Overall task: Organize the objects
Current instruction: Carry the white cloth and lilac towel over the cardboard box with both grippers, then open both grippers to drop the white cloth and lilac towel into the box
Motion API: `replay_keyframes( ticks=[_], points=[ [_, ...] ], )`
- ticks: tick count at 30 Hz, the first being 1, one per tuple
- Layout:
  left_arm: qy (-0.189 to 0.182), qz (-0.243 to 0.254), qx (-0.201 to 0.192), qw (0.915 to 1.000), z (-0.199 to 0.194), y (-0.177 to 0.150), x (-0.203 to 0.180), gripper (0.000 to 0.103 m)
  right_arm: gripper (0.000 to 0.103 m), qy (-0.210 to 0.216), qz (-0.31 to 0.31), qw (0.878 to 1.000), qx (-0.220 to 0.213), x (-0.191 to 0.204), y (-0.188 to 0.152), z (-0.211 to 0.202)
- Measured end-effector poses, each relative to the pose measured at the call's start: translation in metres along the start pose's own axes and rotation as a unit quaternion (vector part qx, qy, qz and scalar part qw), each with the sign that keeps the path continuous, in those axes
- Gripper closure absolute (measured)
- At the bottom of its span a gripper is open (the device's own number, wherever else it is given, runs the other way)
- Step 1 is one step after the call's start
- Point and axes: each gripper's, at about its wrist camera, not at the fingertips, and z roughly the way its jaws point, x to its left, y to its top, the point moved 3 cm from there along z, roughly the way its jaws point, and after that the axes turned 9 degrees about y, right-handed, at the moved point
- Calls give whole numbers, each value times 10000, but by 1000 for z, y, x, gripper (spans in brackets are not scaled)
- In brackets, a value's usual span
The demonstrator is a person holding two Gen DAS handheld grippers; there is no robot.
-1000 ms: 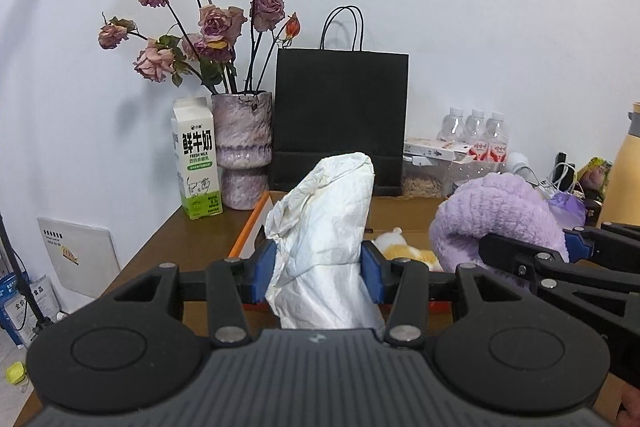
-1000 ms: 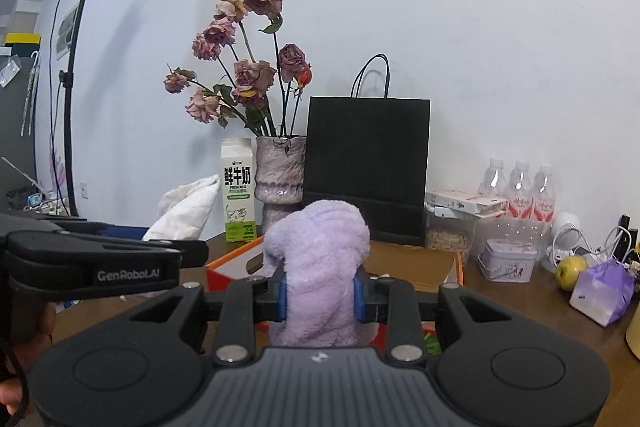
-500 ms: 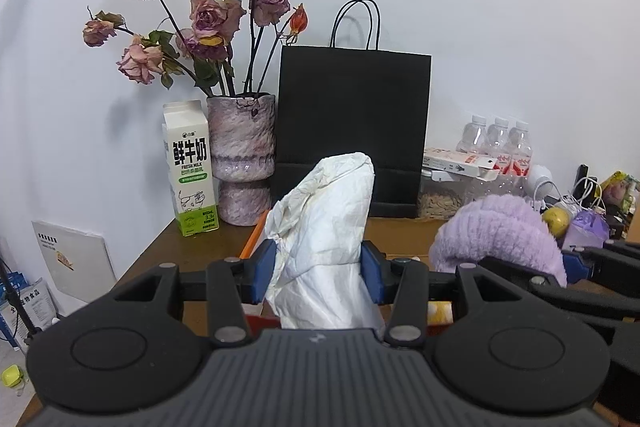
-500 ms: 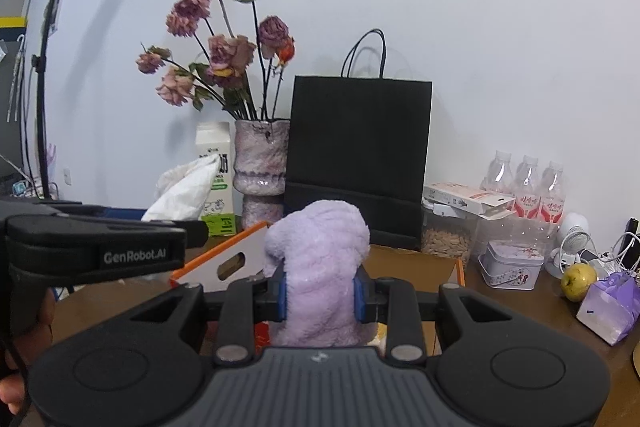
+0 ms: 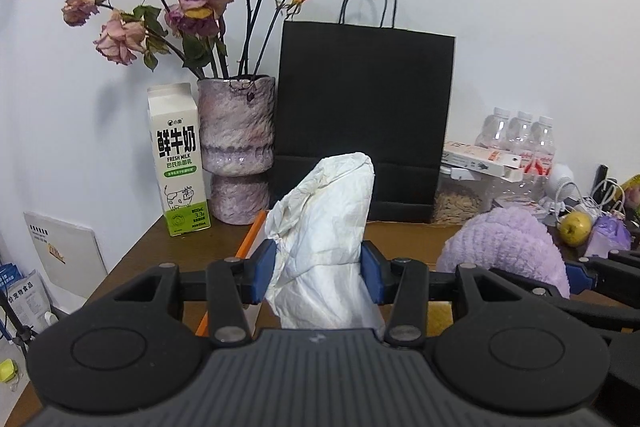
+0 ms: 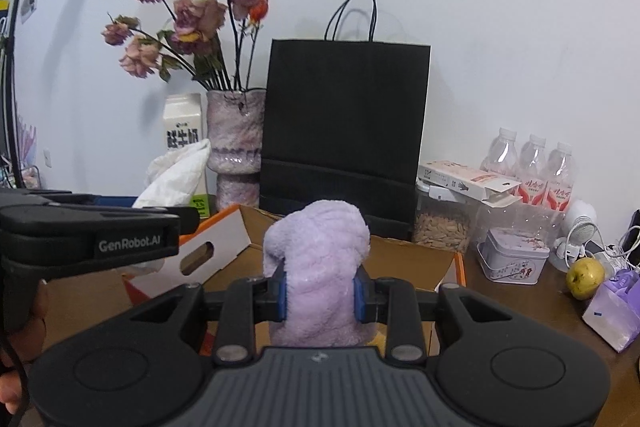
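My left gripper is shut on a crumpled white cloth that stands up between its blue pads. My right gripper is shut on a fluffy purple towel. Both are held above an open cardboard box with orange edges. The purple towel also shows at the right of the left wrist view. The white cloth shows at the left of the right wrist view, above the left gripper's black body.
At the back of the brown table stand a milk carton, a vase of dried roses and a black paper bag. To the right are water bottles, a jar, a tin, a yellow-green fruit and a purple bag.
Both grippers have moved forward, toward the back of the table, and a little lower, still holding their cloths. The vase, bag and box look larger and closer.
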Motion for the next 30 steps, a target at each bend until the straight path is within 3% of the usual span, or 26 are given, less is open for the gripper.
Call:
replay_keyframes(
  ticks=[16,25,28,30],
  points=[
    [91,43,493,9987,67,-11,-5,56,75,-364,321,9977,471,-38,-4,62],
    [87,181,581,9981,79,-23,-13,54,74,-499,551,9951,650,-57,-17,76],
    [33,151,528,9985,80,-24,-15,42,68,-465,551,9952,657,-58,-19,76],
    [38,132,457,9989,77,-23,-15,27,62,-473,516,9955,634,-57,-19,75]
  ],
)
